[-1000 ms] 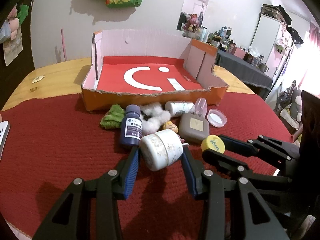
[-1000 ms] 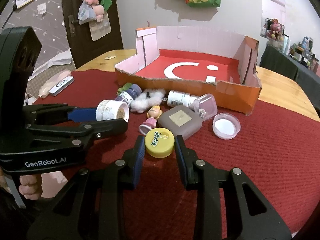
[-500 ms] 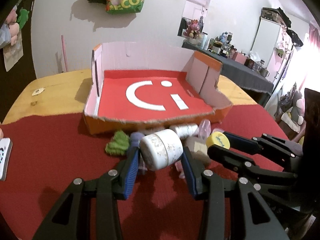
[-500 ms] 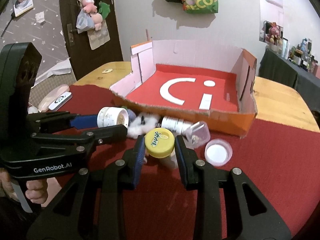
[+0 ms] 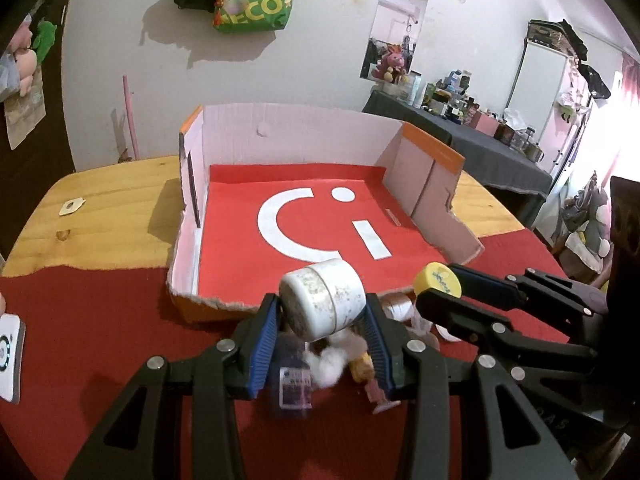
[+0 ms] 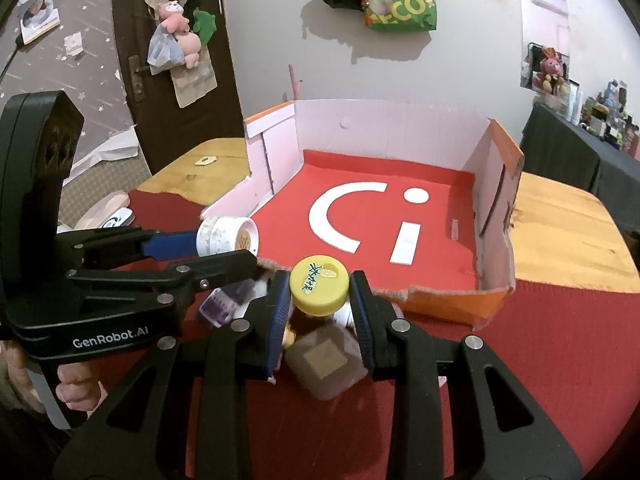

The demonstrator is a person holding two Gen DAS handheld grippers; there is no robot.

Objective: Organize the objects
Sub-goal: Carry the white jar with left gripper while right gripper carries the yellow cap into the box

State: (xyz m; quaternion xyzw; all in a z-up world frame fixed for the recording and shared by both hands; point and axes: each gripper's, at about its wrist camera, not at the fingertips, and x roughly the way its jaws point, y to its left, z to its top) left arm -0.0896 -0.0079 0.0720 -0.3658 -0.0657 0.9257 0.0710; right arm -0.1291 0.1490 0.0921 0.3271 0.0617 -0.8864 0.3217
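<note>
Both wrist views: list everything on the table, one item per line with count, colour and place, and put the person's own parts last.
Open cardboard box: one, orange outside, red floor with white logo, back of table, nothing inside.
Round white jar: one, held in left tongs above box's front edge.
Yellow round cap: one, held in right tongs near box's front edge.
Small purple bottle: one, on red cloth under the tongs.
White fluffy tuft: one, beside the bottle.
Brown square case: one, under right tongs.
Red cloth: one, covering the wooden table.
Left tongs: black, blue pads.
Right tongs: black, blue pads.
Hand: one, gripping left handle.
</note>
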